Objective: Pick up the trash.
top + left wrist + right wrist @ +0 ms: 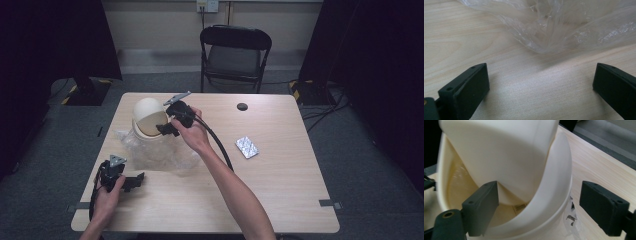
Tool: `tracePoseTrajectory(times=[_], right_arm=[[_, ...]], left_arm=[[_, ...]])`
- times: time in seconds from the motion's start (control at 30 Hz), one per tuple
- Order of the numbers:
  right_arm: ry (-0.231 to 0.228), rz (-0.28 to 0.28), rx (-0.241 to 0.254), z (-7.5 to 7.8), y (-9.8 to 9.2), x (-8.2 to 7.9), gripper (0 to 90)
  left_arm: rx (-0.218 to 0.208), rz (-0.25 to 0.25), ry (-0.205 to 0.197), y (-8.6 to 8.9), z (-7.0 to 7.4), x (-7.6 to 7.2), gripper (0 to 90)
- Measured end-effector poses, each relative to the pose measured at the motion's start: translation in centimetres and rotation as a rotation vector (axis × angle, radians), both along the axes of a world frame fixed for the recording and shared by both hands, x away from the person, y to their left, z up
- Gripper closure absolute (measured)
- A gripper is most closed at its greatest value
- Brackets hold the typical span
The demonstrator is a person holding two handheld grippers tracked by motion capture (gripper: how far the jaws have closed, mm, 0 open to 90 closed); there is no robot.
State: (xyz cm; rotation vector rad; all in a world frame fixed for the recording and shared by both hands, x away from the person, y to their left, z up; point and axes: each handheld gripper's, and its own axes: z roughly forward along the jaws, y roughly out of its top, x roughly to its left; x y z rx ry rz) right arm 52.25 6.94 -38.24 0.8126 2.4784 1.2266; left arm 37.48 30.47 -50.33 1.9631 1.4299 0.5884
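A cream bin (149, 120) with a domed swing lid stands at the table's back left, and a clear plastic bag (165, 155) lies crumpled around its base. My right gripper (167, 129) is at the bin's right side. In the right gripper view its jaws stand open astride the bin's rim (549, 195), one inside the mouth and one outside, with neither pad pressing on it. The lid (499, 152) is tilted inward above them. My left gripper (135, 181) rests near the front left edge, open with nothing between its jaws, facing the bag (564, 27).
A silver blister pack (247, 147) lies right of centre on the wooden table (280, 190). A small black round cap (242, 106) sits near the far edge. A black folding chair (235, 50) stands behind the table.
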Motion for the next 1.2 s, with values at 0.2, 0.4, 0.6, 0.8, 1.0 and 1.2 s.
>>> tracePoseTrajectory(times=[0.2, 0.4, 0.6, 0.8, 1.0, 1.2], right_arm=[[-0.002, -0.053, -0.006, -1.0, 0.6, 0.7, 15.1], [0.001, -0.079, 0.019, -1.5, 1.1, 1.3, 15.7], [-0.016, -0.096, 0.02, -1.3, 1.5, 1.5, 16.7], [-0.008, -0.071, 0.027, -1.0, 1.2, 0.6, 19.6], [-0.007, -0.051, 0.068, 0.2, 0.2, -0.2, 18.7], [-0.03, -0.049, 0.095, 1.8, -2.2, -1.4, 17.2]], left_arm=[[0.0, 0.0, 0.0, 0.0, 0.0, 0.0, 0.0], [0.001, 0.001, -0.001, 0.0, 0.0, 0.0, 0.0], [0.001, 0.001, -0.001, 0.0, 0.0, 0.0, 0.0], [0.0, 0.0, -0.001, 0.0, 0.0, 0.0, 0.0], [0.001, 0.001, -0.001, 0.0, 0.0, 0.0, 0.0], [0.001, 0.001, -0.001, 0.0, 0.0, 0.0, 0.0]])
